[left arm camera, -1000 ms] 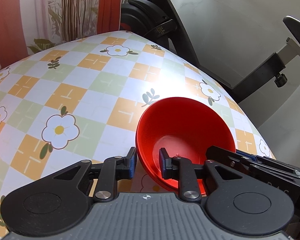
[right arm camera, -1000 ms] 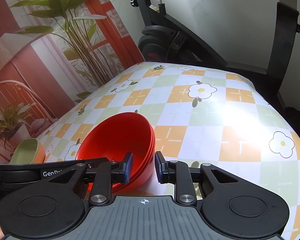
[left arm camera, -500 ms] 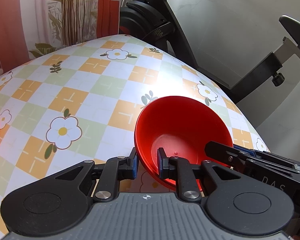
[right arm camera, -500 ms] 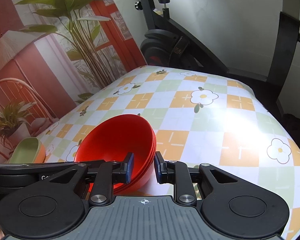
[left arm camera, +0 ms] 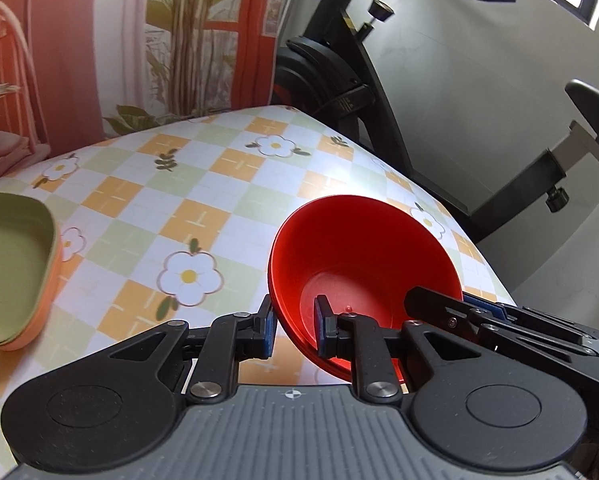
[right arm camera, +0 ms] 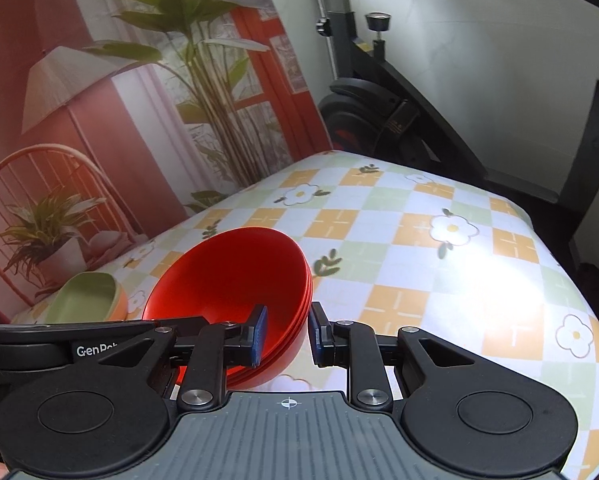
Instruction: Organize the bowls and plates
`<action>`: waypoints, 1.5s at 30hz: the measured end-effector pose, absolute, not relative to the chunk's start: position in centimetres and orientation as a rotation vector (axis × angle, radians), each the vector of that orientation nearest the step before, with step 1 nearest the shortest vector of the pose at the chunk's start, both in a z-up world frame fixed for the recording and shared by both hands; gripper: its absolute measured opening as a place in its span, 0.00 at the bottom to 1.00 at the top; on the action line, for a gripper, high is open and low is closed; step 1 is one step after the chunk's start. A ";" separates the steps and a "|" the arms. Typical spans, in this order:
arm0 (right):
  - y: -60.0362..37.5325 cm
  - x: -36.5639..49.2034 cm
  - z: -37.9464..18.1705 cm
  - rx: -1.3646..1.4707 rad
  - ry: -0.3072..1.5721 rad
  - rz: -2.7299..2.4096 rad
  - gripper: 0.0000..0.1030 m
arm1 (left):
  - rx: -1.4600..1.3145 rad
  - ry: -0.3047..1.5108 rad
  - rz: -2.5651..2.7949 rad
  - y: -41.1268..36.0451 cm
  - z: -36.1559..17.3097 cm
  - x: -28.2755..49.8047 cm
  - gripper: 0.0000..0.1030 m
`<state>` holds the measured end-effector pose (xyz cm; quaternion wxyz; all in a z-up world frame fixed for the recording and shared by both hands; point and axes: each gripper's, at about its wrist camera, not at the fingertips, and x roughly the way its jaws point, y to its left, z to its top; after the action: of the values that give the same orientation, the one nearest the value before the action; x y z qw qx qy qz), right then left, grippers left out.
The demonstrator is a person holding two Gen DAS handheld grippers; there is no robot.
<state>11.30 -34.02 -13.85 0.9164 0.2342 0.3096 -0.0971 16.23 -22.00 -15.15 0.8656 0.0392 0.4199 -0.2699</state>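
Grippers straddle the stacked glossy red plastic bowls (left arm camera: 363,256): your left gripper (left arm camera: 293,326) clamps the 9 o'clock rim; your right gripper (right arm camera: 285,332) clamps the 3 o'clock rim, above the checked floral tablecloth (right arm camera: 419,248).

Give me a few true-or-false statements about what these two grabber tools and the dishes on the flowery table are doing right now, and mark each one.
1. Both grippers clamp the rim of the red bowls. True: the left gripper and the right gripper each pinch the wall of the stack of red bowls from opposite sides.
2. The red bowl is a single one. False: the right wrist view shows several nested rims.
3. The green dish sits stacked on an orange one. True.
4. The green dish sits inside the red bowls. False: it rests apart on the tablecloth.
5. The red bowls hold food. False: the inside looks empty.
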 end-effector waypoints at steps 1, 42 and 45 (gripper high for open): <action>-33.5 11.6 -13.5 0.474 0.639 -0.193 0.21 | 0.079 0.876 -0.559 -21.6 -14.8 16.3 0.20; -13.2 32.6 -12.8 0.370 0.731 0.112 0.20 | -0.008 0.846 -0.313 0.3 -13.3 27.5 0.20; -12.9 33.0 -13.7 0.375 0.750 0.109 0.20 | -0.008 0.858 -0.313 0.6 -14.2 27.8 0.20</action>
<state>33.01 -12.85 -13.70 0.9120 0.1820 0.3638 0.0529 27.82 0.62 -14.16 0.8975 -0.0038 0.4144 -0.1509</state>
